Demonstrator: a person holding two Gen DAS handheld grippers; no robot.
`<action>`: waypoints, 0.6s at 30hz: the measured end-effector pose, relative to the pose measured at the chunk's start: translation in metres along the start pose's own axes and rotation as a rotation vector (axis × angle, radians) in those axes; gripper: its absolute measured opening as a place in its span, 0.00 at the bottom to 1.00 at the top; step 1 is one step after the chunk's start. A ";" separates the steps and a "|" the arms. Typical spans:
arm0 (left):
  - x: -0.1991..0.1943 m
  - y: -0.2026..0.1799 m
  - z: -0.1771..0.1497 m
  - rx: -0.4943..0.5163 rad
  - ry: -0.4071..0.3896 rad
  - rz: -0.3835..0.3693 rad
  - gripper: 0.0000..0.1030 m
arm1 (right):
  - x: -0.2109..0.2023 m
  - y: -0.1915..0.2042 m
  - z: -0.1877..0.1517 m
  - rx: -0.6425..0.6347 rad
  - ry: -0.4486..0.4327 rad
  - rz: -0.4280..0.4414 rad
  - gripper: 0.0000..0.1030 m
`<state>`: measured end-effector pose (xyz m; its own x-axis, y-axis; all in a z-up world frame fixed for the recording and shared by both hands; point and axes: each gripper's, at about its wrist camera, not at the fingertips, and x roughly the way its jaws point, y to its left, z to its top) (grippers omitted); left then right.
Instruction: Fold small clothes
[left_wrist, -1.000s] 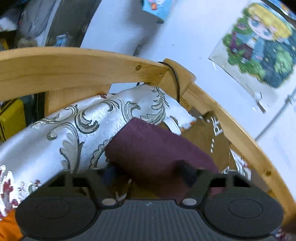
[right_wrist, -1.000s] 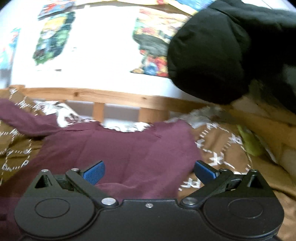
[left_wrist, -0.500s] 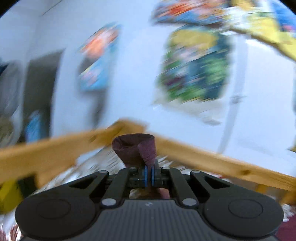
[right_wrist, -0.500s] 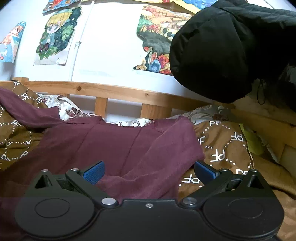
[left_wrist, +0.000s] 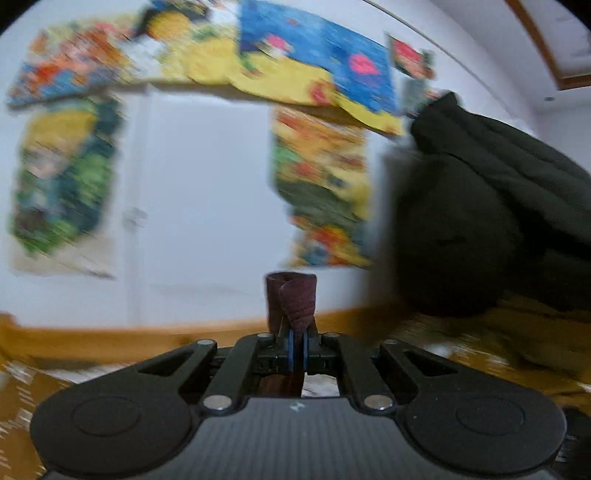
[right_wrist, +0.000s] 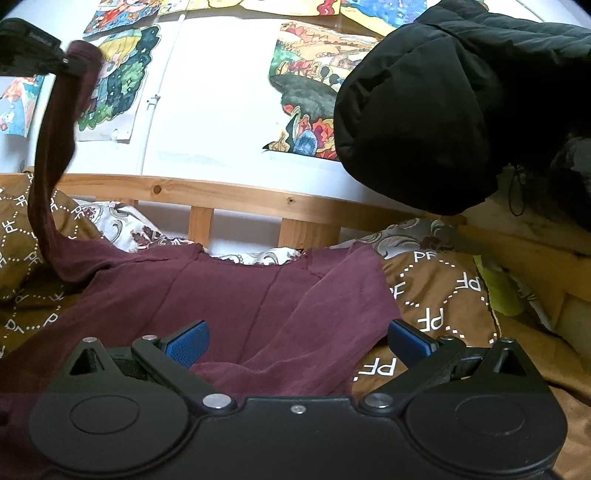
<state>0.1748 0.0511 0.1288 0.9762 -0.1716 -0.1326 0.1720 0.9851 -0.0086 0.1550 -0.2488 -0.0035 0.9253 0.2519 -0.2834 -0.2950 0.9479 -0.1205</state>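
A maroon long-sleeved shirt (right_wrist: 236, 295) lies spread on a brown patterned bedspread (right_wrist: 443, 295), its right sleeve folded inward. My left gripper (left_wrist: 297, 345) is shut on the cuff of the left sleeve (left_wrist: 293, 299) and holds it high in the air. In the right wrist view the left gripper (right_wrist: 64, 61) shows at the upper left, with the sleeve (right_wrist: 51, 166) hanging down to the shirt. My right gripper (right_wrist: 297, 338) is open and empty, low over the shirt's lower part.
A wooden bed rail (right_wrist: 258, 199) runs behind the shirt, with a white wall and colourful posters (right_wrist: 310, 85) above. A black puffy jacket (right_wrist: 443, 110) hangs at the upper right. A silver patterned pillow (right_wrist: 125, 225) lies by the rail.
My left gripper has shut on the sleeve cuff and lifted it up, swinging to the right. The right gripper has stayed open over the shirt.
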 end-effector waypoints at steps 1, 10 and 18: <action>0.004 -0.009 -0.006 -0.004 0.016 -0.039 0.03 | 0.000 -0.001 0.000 0.000 0.001 -0.006 0.99; 0.032 -0.067 -0.056 -0.015 0.176 -0.276 0.03 | 0.005 -0.022 -0.004 0.022 0.006 -0.083 0.99; 0.042 -0.097 -0.097 -0.021 0.302 -0.370 0.03 | 0.009 -0.046 -0.007 0.054 0.017 -0.156 0.99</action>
<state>0.1860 -0.0498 0.0277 0.7671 -0.5023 -0.3990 0.4954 0.8590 -0.1290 0.1750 -0.2918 -0.0066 0.9546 0.0975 -0.2814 -0.1340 0.9845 -0.1134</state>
